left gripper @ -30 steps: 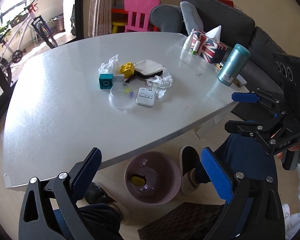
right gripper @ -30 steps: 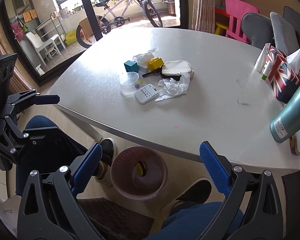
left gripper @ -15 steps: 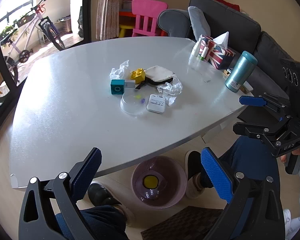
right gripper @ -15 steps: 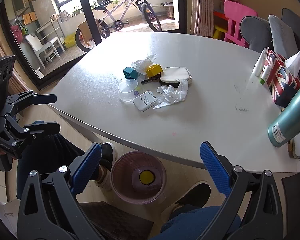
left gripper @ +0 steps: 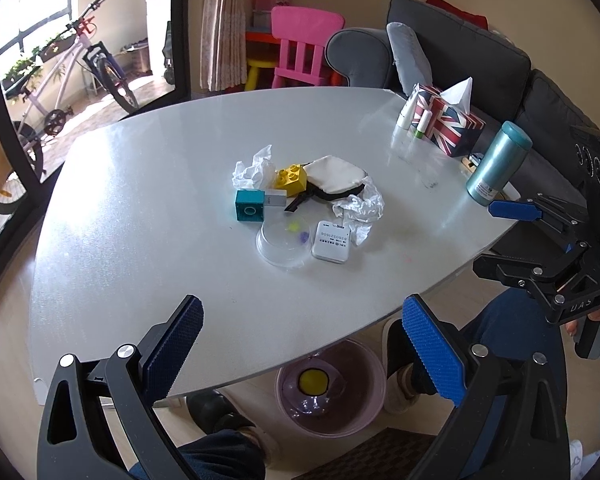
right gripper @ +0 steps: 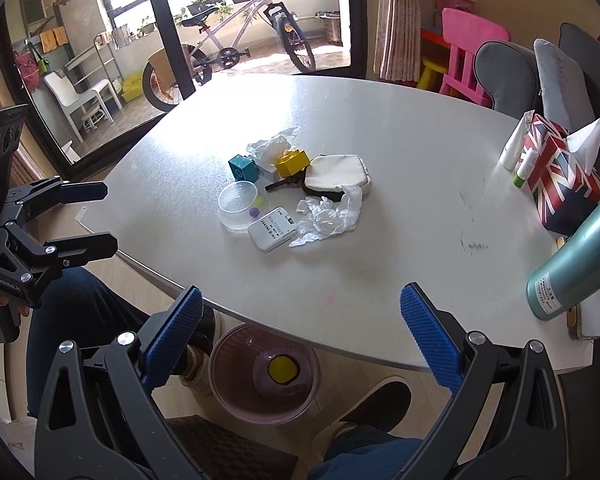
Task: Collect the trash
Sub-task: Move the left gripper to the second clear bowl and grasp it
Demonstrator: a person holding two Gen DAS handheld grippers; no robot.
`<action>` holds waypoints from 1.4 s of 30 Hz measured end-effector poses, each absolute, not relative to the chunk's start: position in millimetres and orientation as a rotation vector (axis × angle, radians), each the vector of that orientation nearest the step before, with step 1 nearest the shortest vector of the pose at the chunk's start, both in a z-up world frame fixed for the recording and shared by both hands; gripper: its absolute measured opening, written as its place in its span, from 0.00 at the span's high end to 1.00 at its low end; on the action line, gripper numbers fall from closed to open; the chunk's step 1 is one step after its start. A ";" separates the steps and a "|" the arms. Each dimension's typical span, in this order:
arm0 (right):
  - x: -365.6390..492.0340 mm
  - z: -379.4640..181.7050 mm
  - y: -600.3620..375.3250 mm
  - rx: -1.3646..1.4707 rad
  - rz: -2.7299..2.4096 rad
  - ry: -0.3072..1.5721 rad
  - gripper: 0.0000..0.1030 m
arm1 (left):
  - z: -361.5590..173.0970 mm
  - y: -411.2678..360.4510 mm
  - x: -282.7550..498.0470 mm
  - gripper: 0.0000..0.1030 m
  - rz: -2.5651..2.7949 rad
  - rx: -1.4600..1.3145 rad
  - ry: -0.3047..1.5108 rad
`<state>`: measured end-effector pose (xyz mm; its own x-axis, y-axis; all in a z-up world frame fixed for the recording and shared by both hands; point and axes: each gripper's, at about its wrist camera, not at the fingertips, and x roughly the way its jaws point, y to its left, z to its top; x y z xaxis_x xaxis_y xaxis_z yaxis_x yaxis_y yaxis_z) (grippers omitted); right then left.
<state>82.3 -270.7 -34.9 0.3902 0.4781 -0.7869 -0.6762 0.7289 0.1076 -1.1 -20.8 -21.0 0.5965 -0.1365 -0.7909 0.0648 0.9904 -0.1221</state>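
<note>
Beneath the smooth table (right gripper: 400,264), both ribbed-padded grippers (left gripper: 302,346) (right gripper: 298,326) gape above a round bin (right gripper: 236,396).

Wide bare counter (left gripper: 148,208) at left and lower centre of the left wrist frame: open passage toward the central clutter. Clutter packed tight at centre: clear lid (left gripper: 283,242) touching white card box (left gripper: 332,241), crumpled plastic wrap (left gripper: 360,205) just beside, teal block (left gripper: 250,206) and yellow block (left gripper: 291,178) against crumpled tissue (left gripper: 251,168), cream pouch (left gripper: 334,178) behind. Clear strip between clutter and right-edge obstacles: flag tissue box (right gripper: 556,176), two small tubes (right gripper: 514,148), teal flask (right gripper: 572,264). Below the near counter edge, pink bin (right gripper: 260,372) flanked by shoes (right gripper: 376,404); opening upward unobstructed.
</note>
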 end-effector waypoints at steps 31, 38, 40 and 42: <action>118.9 -57.6 -261.7 -0.231 0.704 0.952 0.05 | -79.8 -11.5 110.3 0.07 -0.076 -0.096 1.084; 121.2 -60.3 -261.1 -0.230 0.707 0.957 0.05 | -94.5 -10.8 123.4 0.07 -0.043 -0.108 1.131; 122.4 -60.9 -261.1 -0.227 0.706 0.958 0.05 | -97.9 -10.4 125.3 0.07 -0.036 -0.112 1.132; 122.8 -60.9 -261.2 -0.226 0.704 0.957 0.05 | -99.7 -10.8 125.8 0.07 -0.032 -0.115 1.133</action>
